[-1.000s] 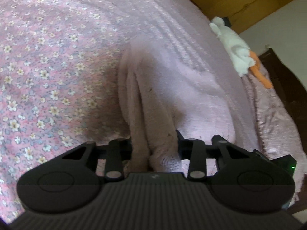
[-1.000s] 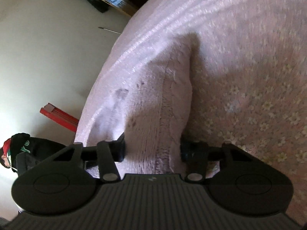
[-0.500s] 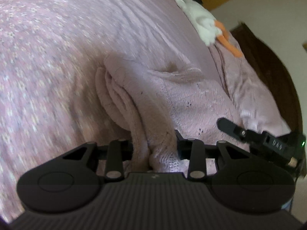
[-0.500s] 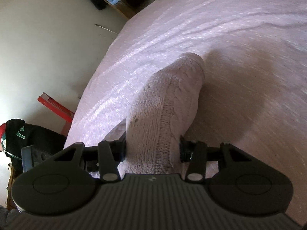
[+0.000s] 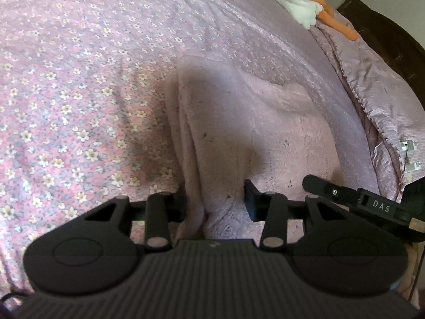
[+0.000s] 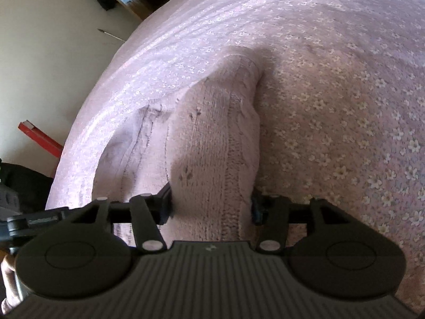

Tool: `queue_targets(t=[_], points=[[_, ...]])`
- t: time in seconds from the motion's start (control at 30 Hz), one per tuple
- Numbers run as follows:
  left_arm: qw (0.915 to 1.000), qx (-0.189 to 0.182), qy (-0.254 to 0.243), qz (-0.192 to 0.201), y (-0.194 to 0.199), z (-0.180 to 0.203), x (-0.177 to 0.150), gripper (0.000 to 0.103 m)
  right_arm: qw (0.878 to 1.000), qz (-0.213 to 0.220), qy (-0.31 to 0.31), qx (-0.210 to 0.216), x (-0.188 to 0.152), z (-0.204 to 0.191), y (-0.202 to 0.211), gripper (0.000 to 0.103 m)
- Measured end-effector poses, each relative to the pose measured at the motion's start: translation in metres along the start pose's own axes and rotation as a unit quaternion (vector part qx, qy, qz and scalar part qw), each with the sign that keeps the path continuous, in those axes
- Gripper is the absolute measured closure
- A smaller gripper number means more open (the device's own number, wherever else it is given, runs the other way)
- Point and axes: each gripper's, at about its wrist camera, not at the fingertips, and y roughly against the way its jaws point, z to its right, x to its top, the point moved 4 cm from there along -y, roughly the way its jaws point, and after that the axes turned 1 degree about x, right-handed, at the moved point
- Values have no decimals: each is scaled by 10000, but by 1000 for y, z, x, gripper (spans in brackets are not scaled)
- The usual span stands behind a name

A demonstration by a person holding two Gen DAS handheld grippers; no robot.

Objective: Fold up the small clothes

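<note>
While both the left gripper and right gripper have their fingers clamped on the pink knit garment, already doubled over on the bed, the fold looks midway, not yet laid flat

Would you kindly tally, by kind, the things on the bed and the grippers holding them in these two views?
Pink knitted garment: 1
White and orange soft toy: 1
Floral bedspread: 1
Grippers: 2, the left gripper and the right gripper, each shut on the garment
Total: 5
</note>
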Motion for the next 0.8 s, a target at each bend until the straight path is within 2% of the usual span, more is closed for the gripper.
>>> queue_targets(t=[0.13,0.3,0.47,0.57,0.8], points=[[9992,342,-133,167,11,5,-4,46,9996,207,143,-114,-6,-3,12,35],[9969,672,-189,362,31,7,-16,41,9965,569,508,-341,-15,-12,33,30],[9930,975,-399,526,49,18,-31,41,9924,898,761,-363,-32,-23,58,21],[9899,1171,-544,590,54,24,-45,30,9897,995,944,-403,-48,-27,67,18],[9821,1541,-725,811,55,32,-77,30,9806,1309,1271,-712,-85,-29,82,14]])
